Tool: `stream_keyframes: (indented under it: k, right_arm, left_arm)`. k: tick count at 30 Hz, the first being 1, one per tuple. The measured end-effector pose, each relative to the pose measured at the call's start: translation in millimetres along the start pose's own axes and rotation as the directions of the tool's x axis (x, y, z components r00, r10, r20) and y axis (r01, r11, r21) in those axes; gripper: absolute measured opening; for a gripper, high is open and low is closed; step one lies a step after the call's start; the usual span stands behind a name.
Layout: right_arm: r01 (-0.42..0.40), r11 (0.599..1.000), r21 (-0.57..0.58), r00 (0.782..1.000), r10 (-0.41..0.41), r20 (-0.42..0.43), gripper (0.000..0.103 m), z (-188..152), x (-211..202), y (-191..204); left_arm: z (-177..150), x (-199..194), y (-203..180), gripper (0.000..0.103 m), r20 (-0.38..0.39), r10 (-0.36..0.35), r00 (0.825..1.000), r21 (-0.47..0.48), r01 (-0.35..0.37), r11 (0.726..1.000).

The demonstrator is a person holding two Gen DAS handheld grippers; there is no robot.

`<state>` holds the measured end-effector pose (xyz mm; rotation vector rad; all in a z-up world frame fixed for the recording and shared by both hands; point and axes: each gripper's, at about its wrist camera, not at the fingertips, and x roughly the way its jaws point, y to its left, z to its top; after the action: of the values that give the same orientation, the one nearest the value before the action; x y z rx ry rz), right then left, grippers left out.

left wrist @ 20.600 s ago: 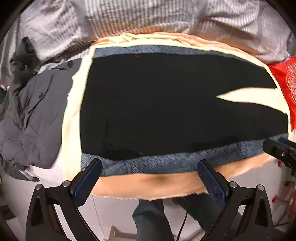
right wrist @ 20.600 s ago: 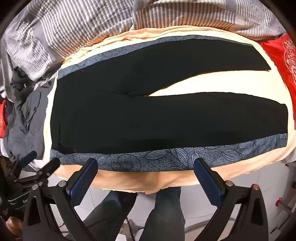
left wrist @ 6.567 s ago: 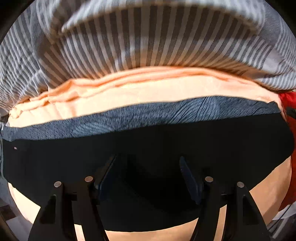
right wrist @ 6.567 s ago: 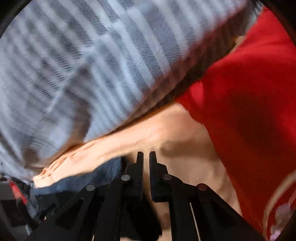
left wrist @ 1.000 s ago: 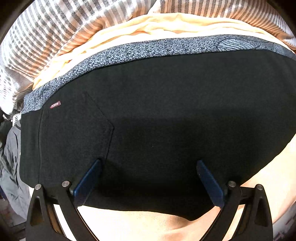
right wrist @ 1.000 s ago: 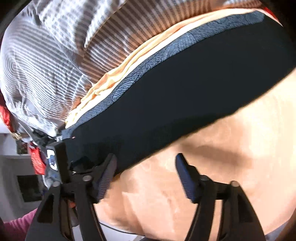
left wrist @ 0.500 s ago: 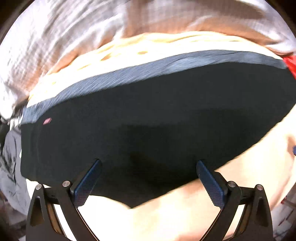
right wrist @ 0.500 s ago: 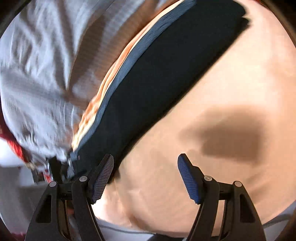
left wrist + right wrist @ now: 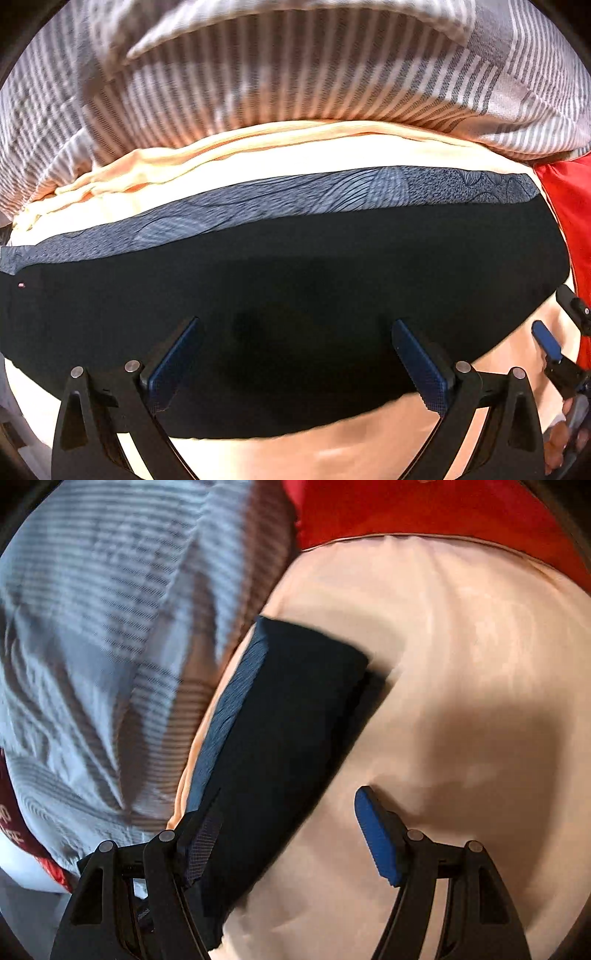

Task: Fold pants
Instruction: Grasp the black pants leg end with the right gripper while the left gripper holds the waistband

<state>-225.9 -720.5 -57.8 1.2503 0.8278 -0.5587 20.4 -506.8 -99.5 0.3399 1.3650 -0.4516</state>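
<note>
The black pants (image 9: 280, 295), earlier spread with both legs apart, are now lying as one narrow folded band. The left gripper (image 9: 295, 362) is now hanging over their middle instead of the waist pocket, and the right gripper (image 9: 284, 834) is now straddling their leg-end edge.

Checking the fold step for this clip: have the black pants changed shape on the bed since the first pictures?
Yes. The black pants now lie as one long band below the blue patterned strip; the split legs with cream sheet between them are gone.
</note>
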Motion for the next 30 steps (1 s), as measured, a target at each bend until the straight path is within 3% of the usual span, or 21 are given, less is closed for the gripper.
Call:
stream_keyframes:
  k: [6, 16, 22, 27, 30]
  right_arm:
    - [-0.084, 0.996, -0.003, 0.996, 0.084, 0.009, 0.075, 17, 4, -9]
    - [-0.201, 0.98, -0.001, 0.98, 0.201, 0.001, 0.075, 43, 28, 1]
    - [-0.192, 0.981, -0.011, 0.981, 0.191, -0.041, 0.07, 50, 36, 10]
    - [-0.187, 0.966, -0.181, 0.982, 0.178, -0.061, 0.067, 47, 20, 40]
    - [-0.179, 0.978, -0.11, 0.982, 0.171, -0.076, 0.067, 56, 30, 30]
  left_arm:
    - [-2, 21, -26, 0.102, -0.029, 0.027, 0.999, 0.003, -0.027, 1.0]
    - [-16, 29, -28, 0.102, -0.023, 0.047, 0.999, -0.019, -0.048, 0.999]
    - [-2, 10, -42, 0.102, 0.042, 0.027, 0.999, -0.057, -0.025, 0.998]
    - [24, 14, -52, 0.102, 0.069, 0.037, 0.997, -0.071, -0.032, 0.997]
    - [43, 14, -41, 0.102, 0.073, 0.045, 0.996, -0.138, -0.034, 0.99]
